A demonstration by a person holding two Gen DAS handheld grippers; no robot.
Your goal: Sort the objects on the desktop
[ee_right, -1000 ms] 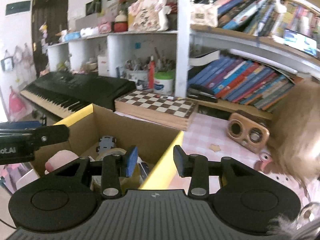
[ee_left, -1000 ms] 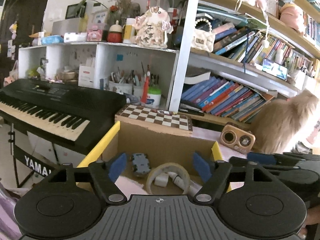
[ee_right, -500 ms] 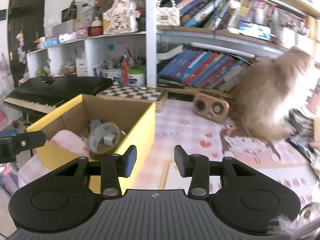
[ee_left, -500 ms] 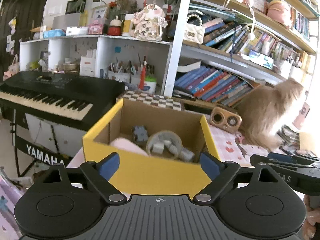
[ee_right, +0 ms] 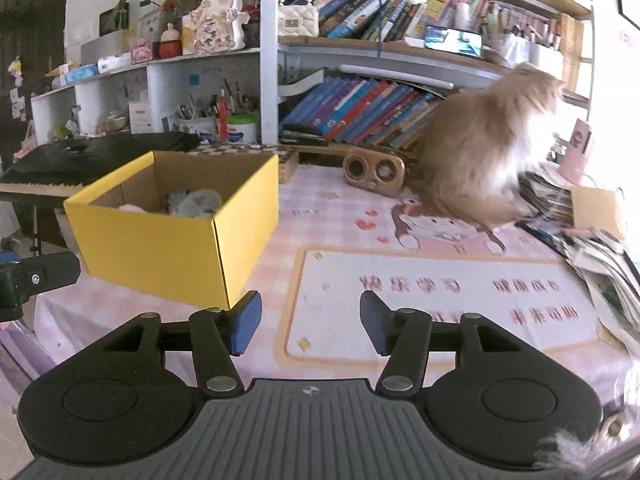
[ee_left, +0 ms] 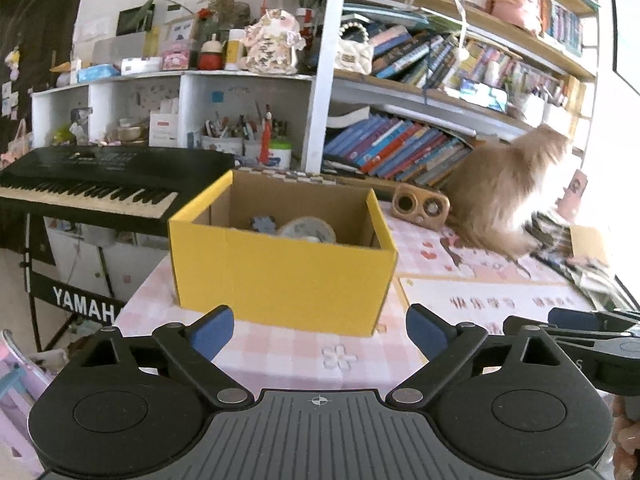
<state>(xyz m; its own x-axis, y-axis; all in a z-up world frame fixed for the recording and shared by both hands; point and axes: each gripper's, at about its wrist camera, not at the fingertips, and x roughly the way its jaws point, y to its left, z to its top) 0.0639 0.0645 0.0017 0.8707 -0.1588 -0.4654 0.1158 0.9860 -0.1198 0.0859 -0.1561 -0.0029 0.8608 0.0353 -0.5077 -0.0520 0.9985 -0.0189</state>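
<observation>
A yellow cardboard box (ee_left: 280, 276) stands on the pink desk mat, also in the right wrist view (ee_right: 160, 252). Inside it lie a tape roll (ee_left: 308, 230), a small grey toy (ee_left: 264, 224) and something pink (ee_right: 130, 208). My left gripper (ee_left: 318, 330) is open and empty, low over the desk in front of the box. My right gripper (ee_right: 310, 322) is open and empty, to the right of the box over the printed mat. The right gripper also shows in the left wrist view (ee_left: 588, 328).
A fluffy tan cat (ee_right: 480, 152) sits at the back right beside a wooden speaker (ee_right: 374, 172). Magazines (ee_right: 592, 248) pile at the right edge. A black keyboard (ee_left: 88, 188) stands left of the desk. Bookshelves (ee_left: 400, 148) line the back.
Both grippers have pulled back and down from above the box, and their jaws stand wider apart. The box now sits farther ahead.
</observation>
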